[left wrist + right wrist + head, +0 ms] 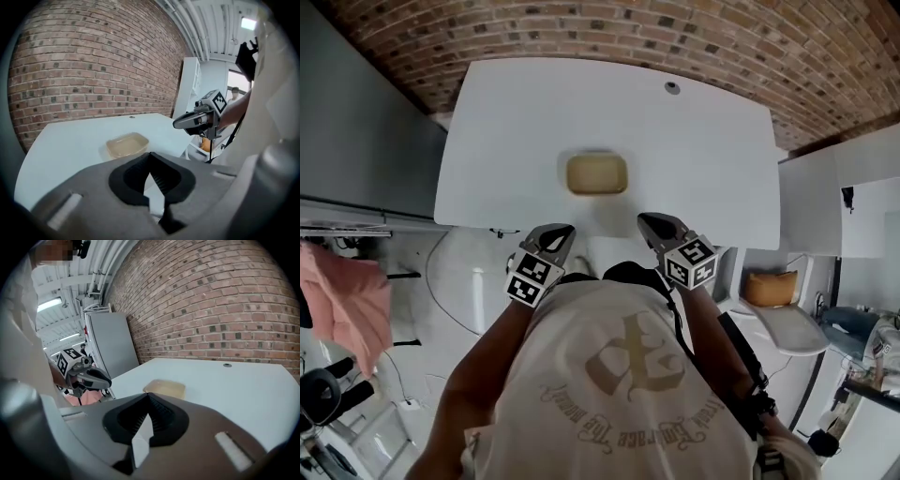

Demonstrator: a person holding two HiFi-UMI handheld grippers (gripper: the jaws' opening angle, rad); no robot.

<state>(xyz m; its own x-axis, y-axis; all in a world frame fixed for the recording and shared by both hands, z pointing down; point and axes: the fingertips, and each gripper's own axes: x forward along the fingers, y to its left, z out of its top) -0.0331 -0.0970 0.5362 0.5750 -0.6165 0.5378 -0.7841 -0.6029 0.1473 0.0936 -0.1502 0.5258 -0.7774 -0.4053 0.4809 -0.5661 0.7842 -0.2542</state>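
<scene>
A shallow, tan, translucent rectangular tray (pixel 596 174) lies on the white table (pixel 703 169), near the middle of its near half. My left gripper (pixel 551 236) hovers at the table's near edge, just left of the tray, jaws shut on nothing. My right gripper (pixel 658 225) hangs at the same edge, right of the tray, also shut and empty. In the left gripper view the tray (pixel 126 144) sits beyond the closed jaw tips (pixel 150 157), with the right gripper (pixel 194 121) alongside. In the right gripper view the tray (pixel 165 388) lies ahead of the closed tips (pixel 149 397).
A brick wall (pixel 675 28) runs behind the table. A small round grommet (pixel 672 88) sits at the table's far side. A grey cabinet (pixel 356 141) stands left, with pink cloth (pixel 342 291) below it. A white chair with an orange cushion (pixel 769 286) stands right.
</scene>
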